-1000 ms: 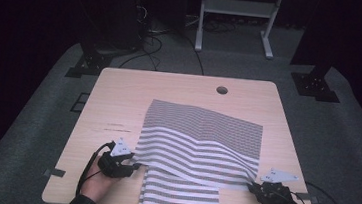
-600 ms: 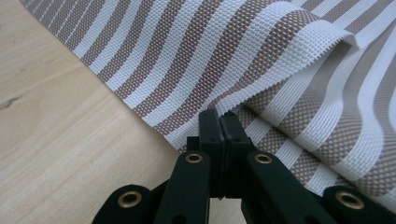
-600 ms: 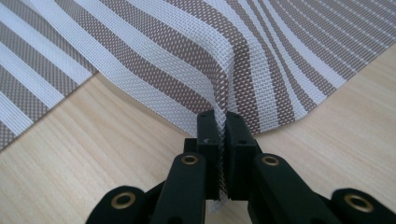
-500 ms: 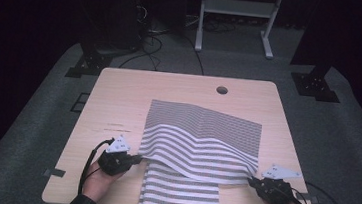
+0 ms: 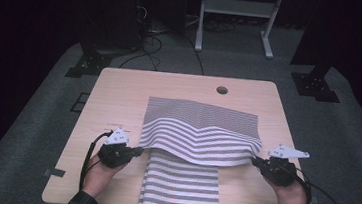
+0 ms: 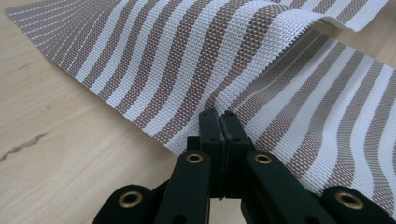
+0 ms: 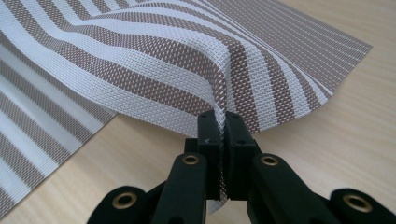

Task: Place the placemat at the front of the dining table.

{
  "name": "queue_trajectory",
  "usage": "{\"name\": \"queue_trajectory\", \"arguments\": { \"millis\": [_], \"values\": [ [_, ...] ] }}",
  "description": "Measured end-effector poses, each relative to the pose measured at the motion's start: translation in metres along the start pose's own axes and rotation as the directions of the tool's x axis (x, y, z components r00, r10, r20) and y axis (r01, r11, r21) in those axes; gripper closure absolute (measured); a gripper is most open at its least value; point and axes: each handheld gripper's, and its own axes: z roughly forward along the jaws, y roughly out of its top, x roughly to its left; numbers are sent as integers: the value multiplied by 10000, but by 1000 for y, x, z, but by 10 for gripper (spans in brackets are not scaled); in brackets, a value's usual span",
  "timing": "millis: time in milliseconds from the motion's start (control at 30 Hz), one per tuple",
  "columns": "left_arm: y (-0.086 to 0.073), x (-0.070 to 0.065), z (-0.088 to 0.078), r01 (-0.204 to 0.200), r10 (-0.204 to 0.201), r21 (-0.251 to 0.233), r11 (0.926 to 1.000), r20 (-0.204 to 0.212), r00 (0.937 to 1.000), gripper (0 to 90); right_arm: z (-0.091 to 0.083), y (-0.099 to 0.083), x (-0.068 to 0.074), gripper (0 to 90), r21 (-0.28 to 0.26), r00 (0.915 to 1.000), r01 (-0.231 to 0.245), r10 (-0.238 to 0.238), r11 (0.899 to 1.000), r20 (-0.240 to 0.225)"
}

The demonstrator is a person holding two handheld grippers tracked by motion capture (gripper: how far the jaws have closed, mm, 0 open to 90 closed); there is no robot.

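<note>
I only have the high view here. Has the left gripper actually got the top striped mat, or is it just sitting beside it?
Observer: In the left gripper view, the left gripper has its jaws shut on the upper striped mat's edge.
Operator: And the right one?
Observer: The right gripper pinches the same mat's edge; the weave runs down between its jaws.
Operator: Did the right one catch the mat underneath too?
Observer: No. The lower striped mat lies flat on the table, off to one side of those jaws.
</note>
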Motion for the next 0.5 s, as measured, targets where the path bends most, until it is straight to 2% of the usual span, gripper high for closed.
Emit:
{"name": "queue_trajectory", "arguments": {
  "millis": [200, 233, 500],
  "values": [
    [8, 10, 0, 85, -88, -229, 9997, -126, 9999, 900, 8, 14, -7, 870, -19, 9999, 97, -97, 10000, 111],
    [11, 14, 1, 138, -141, -240, 9996, -158, 9998, 900, 13, 22, -10, 869, -55, 9998, 111, -110, 9999, 153],
    [26, 32, 6, 266, -282, -419, 9988, -389, 9988, 900, 32, 47, -24, 869, -62, 9995, 45, -43, 10000, 319]
  ]
}}
